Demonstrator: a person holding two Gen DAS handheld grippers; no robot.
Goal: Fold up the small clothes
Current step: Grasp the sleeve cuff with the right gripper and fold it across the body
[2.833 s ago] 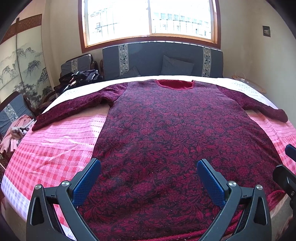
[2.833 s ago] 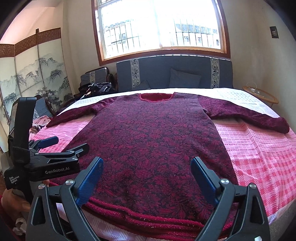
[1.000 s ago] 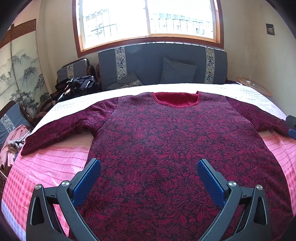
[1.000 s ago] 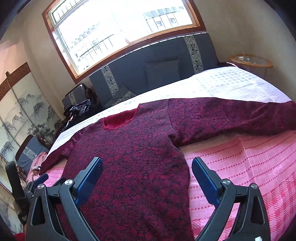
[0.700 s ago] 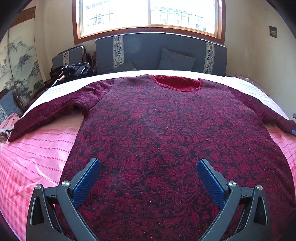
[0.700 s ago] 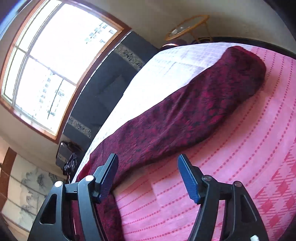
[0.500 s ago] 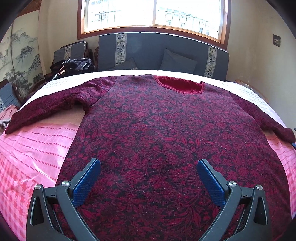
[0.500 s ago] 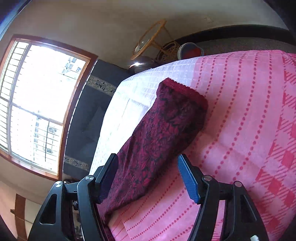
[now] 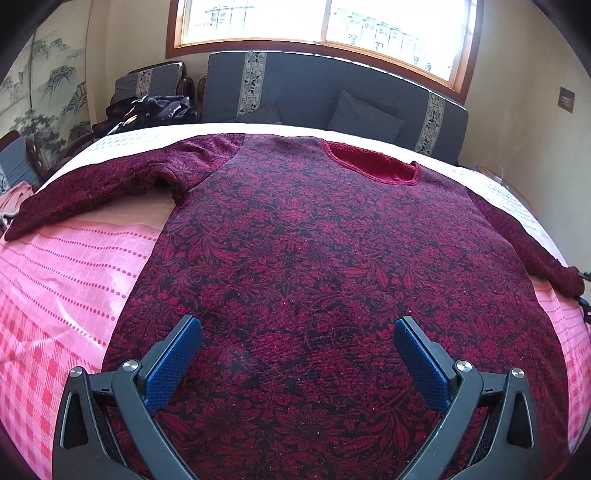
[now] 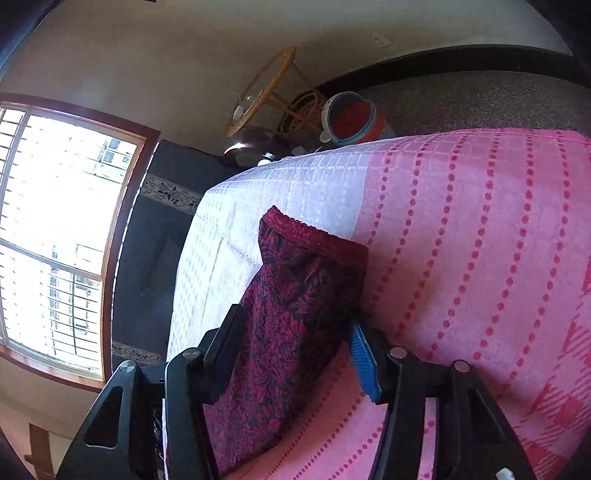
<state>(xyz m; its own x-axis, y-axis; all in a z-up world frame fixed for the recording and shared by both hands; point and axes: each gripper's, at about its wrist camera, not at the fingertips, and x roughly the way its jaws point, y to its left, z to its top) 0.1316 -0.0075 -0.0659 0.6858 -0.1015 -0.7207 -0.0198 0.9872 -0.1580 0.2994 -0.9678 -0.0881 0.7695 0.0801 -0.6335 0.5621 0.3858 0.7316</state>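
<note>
A dark red floral-patterned sweater lies spread flat, front up, across a bed covered by a pink and white checked bedspread. In the left wrist view it fills the centre of the frame, its plain red neckline toward the upper middle and its two sleeves reaching out to either side. One sleeve runs to the left edge of the frame; the other ends in a cuff at the right edge.

The left tongs hang over the lower body of the sweater at the bottom of the frame. Their blue-padded fingers stand wide apart with nothing between them.

In the right wrist view, tilted steeply, the sleeve end runs from the lower centre up toward the middle of the frame, its red-trimmed cuff lying where the white part of the bedspread meets the pink. The right tongs straddle this sleeve just behind the cuff, one finger on each side of the fabric. They are partly apart and sit close against the cloth, but whether they are pinching it cannot be told.

Behind the bed, a grey upholstered sofa stands under a wood-framed window. A wicker side table and a red and blue bucket sit in the upper centre of the right wrist view.
</note>
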